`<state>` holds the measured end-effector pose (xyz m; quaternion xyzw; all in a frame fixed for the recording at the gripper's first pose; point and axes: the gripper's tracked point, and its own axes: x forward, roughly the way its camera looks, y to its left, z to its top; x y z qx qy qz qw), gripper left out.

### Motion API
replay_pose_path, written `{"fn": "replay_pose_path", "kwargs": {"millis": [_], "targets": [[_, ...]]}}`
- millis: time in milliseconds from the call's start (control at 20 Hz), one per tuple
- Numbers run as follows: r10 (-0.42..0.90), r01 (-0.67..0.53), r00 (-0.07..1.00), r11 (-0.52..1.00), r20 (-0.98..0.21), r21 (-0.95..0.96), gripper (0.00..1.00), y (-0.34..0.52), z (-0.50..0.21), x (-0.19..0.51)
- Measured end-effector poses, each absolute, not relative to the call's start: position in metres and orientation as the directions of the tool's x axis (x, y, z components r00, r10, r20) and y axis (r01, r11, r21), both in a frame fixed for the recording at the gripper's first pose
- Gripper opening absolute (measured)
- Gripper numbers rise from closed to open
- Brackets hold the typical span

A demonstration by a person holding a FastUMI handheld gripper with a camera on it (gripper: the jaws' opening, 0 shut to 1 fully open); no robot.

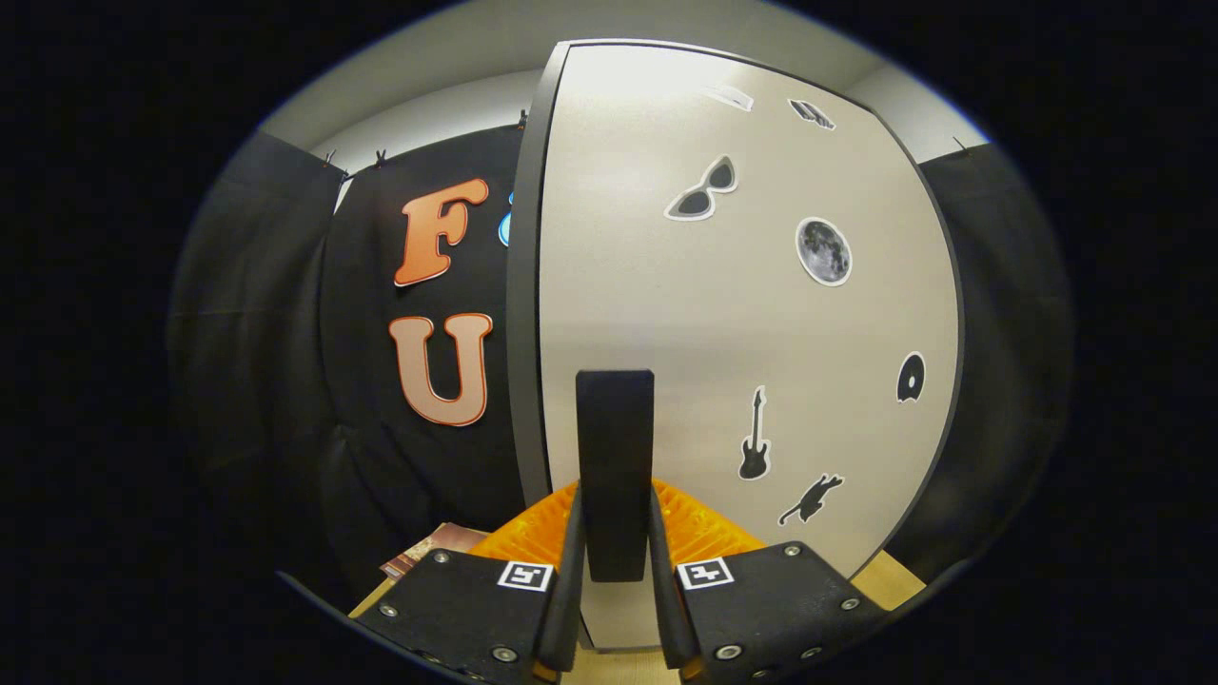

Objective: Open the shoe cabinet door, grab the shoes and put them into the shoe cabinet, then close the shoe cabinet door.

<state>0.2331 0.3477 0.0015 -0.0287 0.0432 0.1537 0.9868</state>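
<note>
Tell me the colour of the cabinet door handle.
Black handle, between the tongs; gripper view.

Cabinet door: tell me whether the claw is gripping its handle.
Gripping, it seems. The claw has both fingers closed against the dark upright handle on the pale cabinet door, one on each side.

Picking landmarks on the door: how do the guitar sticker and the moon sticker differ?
The guitar sticker is a slim, upright black silhouette; the moon sticker is a round grey photo-like disc. The guitar sits low, just right of the handle that the gripper is shut on; the moon sits higher. Both are on the door.
</note>
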Motion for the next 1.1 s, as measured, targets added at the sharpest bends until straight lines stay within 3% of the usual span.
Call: {"fn": "replay_pose_path", "kwargs": {"millis": [400, 800, 1100], "targets": [[0.376, -0.381, 0.921, 0.924, -0.098, -0.03, 0.26, 0.33, 0.008, 0.19], [0.405, -0.409, 0.905, 0.913, -0.128, -0.003, 0.24, 0.225, 0.007, 0.104], [0.387, -0.389, 0.913, 0.921, -0.129, 0.005, 0.23, 0.176, 0.01, 0.08]]}}
